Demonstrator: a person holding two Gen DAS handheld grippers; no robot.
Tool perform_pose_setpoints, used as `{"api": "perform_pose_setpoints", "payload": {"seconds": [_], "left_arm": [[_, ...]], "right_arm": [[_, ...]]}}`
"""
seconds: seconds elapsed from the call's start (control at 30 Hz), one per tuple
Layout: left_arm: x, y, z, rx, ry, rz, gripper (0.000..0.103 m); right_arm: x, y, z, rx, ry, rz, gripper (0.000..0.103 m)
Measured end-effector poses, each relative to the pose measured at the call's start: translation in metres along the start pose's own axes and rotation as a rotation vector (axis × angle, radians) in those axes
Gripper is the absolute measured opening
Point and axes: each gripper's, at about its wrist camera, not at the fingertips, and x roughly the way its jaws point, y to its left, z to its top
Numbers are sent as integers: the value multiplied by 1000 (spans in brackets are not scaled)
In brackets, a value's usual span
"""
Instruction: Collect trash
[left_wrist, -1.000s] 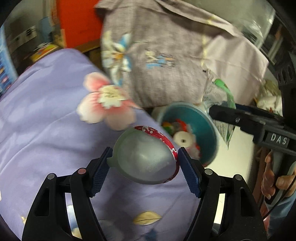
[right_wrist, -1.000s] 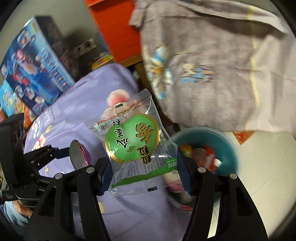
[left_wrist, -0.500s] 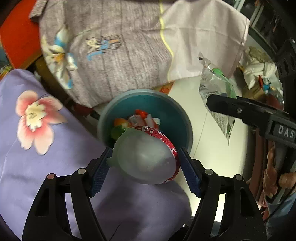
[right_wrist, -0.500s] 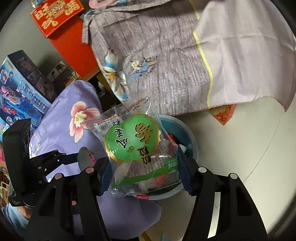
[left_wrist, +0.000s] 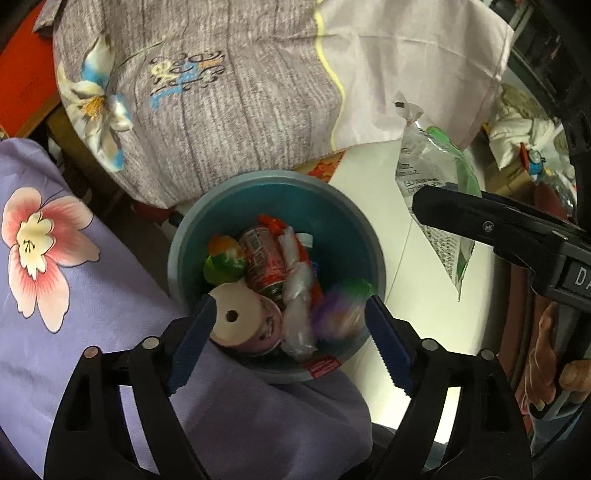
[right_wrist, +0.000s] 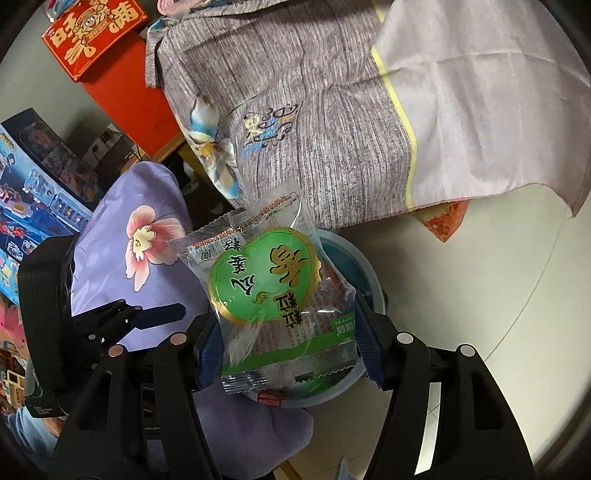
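Note:
A teal bin (left_wrist: 258, 181) stands on the floor, holding a red can (left_wrist: 264, 262), an upturned pink cup (left_wrist: 240, 321) and plastic wrappers. My left gripper (left_wrist: 290, 314) hovers right over it, jaws opening with nothing pressed between the pads. Below them a blurred round piece of trash (left_wrist: 340, 314) lies or drops inside the bin. My right gripper (right_wrist: 286, 332) is shut on a clear snack packet with a green label (right_wrist: 266, 288), held above the bin's rim (right_wrist: 365, 273). The left wrist view shows that packet (left_wrist: 432, 177) at the right, beside the bin.
A purple flower-print cloth (left_wrist: 55, 295) presses against the bin's left side. A grey patterned sheet (left_wrist: 221, 92) hangs behind it. White floor (left_wrist: 424, 314) lies to the right. A red box (right_wrist: 92, 37) and toy boxes (right_wrist: 29, 184) stand at the back left.
Both grippers swung from above the purple cloth to above the bin. The left gripper's jaws widened and the foil-lidded cup it held has left them. The right still holds the packet.

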Motion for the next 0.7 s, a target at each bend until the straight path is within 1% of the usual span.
{"api": "perform_pose_setpoints", "payload": {"seconds": [0.07, 0.23, 0.27, 0.47, 0.53, 0.6, 0.7], "left_arm": [[-4, 5, -2, -15, -10, 7, 90], [-11, 15, -9, -38, -13, 24, 91], [-14, 18, -12, -47, -15, 30, 92], [-22, 31, -21, -82, -26, 48, 93], [-24, 34, -23, -87, -31, 56, 93], [-28, 37, -26, -94, -39, 56, 93], [-33, 41, -29, -100, -48, 58, 93]], "right_arm": [[3, 3, 0, -5, 7, 3, 60], [14, 10, 2, -20, 28, 9, 61], [16, 13, 2, -24, 32, 10, 63], [26, 29, 2, -67, 53, 8, 63], [29, 34, 2, -74, 61, 10, 66], [31, 37, 2, -68, 69, 20, 71], [30, 41, 2, -60, 67, 15, 72]]}}
